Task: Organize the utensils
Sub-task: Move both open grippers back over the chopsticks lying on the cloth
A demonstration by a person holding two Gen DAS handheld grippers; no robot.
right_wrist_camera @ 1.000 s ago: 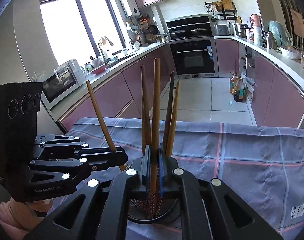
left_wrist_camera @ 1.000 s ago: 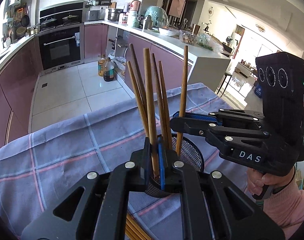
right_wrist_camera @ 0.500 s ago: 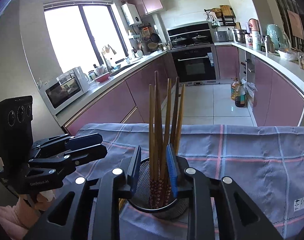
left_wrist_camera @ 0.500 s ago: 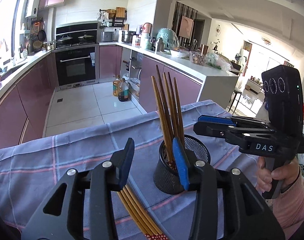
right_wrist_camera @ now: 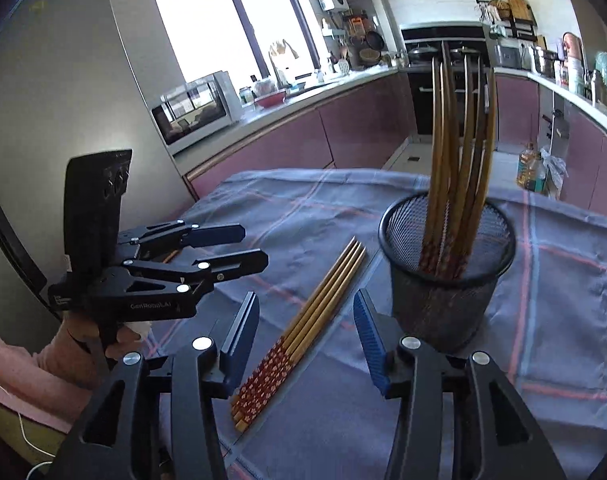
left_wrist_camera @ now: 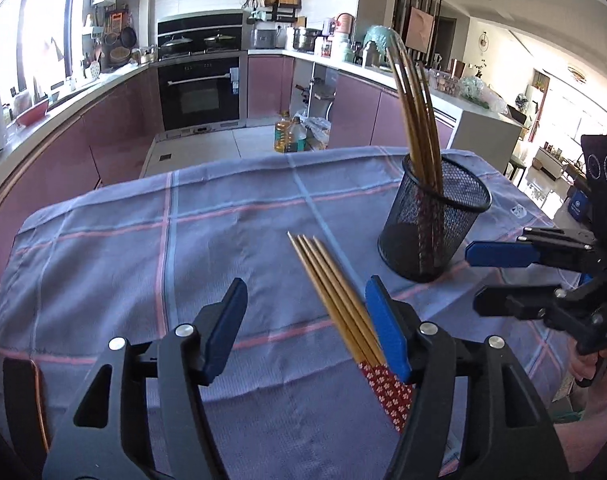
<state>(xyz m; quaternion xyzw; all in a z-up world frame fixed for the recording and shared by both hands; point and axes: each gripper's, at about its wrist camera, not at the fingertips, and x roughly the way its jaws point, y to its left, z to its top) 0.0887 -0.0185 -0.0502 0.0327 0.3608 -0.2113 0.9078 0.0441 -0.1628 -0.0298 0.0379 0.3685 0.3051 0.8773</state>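
Left wrist view: chopsticks (left_wrist_camera: 335,300) lie at lower centre between wide-open, empty left gripper (left_wrist_camera: 305,320) jaws; the right gripper (right_wrist_camera: 305,334) gapes empty too; the cup (left_wrist_camera: 433,220) at right could be toppled by a careless swing.

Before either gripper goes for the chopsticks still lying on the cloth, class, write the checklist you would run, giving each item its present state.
1. Left gripper open and empty: ok.
2. Right gripper open and empty: ok.
3. Loose chopsticks lie bundled side by side on the tablecloth, so picking a single one is harder: not ok.
4. Mesh cup upright, beside the bundle: ok.
5. Chopsticks in the cup lean together, free space shows inside: ok.
6. Grippers apart from each other: ok.
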